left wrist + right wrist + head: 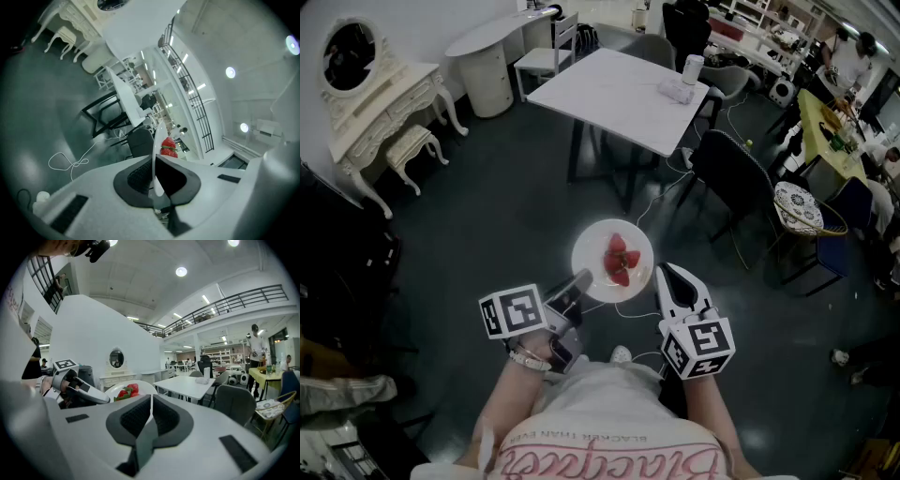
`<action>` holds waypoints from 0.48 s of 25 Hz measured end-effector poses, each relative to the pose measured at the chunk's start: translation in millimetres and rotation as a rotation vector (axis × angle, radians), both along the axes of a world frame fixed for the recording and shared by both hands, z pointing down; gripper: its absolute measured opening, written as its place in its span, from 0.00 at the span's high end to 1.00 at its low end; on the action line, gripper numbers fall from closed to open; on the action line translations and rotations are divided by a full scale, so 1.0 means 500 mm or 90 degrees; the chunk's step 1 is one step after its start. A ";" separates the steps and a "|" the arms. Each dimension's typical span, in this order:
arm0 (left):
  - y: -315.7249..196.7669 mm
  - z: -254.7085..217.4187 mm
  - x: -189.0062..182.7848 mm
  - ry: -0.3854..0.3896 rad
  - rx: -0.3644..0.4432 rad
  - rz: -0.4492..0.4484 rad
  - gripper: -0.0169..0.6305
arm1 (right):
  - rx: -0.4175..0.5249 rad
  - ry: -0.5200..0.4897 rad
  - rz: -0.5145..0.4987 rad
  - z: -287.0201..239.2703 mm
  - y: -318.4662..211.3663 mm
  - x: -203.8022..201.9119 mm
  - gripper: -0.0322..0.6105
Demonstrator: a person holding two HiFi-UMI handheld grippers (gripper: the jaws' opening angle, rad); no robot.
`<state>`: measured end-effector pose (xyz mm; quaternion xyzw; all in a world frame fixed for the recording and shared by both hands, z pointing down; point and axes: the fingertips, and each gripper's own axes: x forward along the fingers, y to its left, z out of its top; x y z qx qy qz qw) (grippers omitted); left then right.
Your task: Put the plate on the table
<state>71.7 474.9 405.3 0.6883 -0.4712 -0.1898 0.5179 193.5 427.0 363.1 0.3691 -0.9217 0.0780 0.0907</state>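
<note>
White and round, the plate (592,246) hangs in the air just in front of the person, above the dark floor (487,225), with red strawberries (619,260) at its middle. The left gripper (579,281) has its jaws clamped on the plate's left rim, and the right gripper (666,277) pinches the opposite rim between closed jaws. Beyond, a white cable (661,199) trails across the floor. Farther off stands the square white table (614,84), a dark chair (733,173) beside it and a cream dressing table (380,94) at far left
</note>
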 end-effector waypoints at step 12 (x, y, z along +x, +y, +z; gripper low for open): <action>-0.062 0.004 0.083 -0.001 0.010 0.002 0.96 | -0.008 0.004 -0.001 0.020 -0.047 0.072 0.94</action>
